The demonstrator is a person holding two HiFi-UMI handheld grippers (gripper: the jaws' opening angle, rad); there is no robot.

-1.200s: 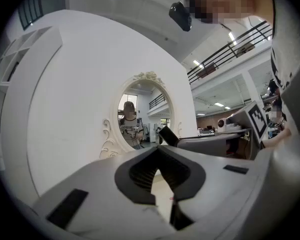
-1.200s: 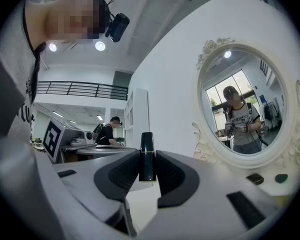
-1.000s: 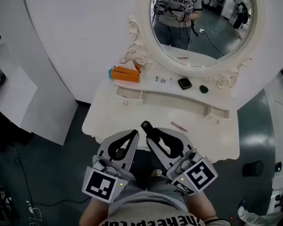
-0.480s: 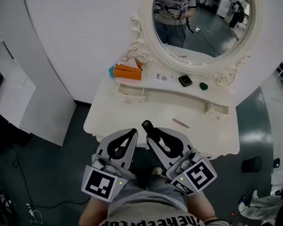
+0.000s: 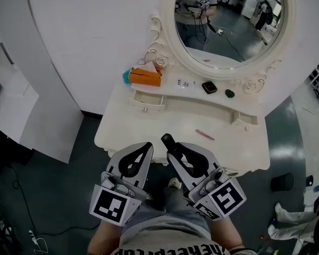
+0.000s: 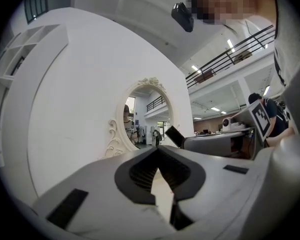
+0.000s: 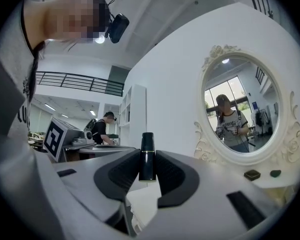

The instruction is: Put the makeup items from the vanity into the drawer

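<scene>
One black lipstick [image 7: 147, 156] stands upright, pinched in your right gripper [image 5: 170, 149], just short of the vanity [image 5: 149, 124]. Your left gripper [image 5: 147, 145] is closed on nothing. Black compact [image 5: 209, 87] and pink stick [image 5: 204, 135] lie on the vanity, apart.

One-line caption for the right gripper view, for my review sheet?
Right claw grips a black lipstick tube, its end poking past the tips; oval vanity mirror at right.
</scene>
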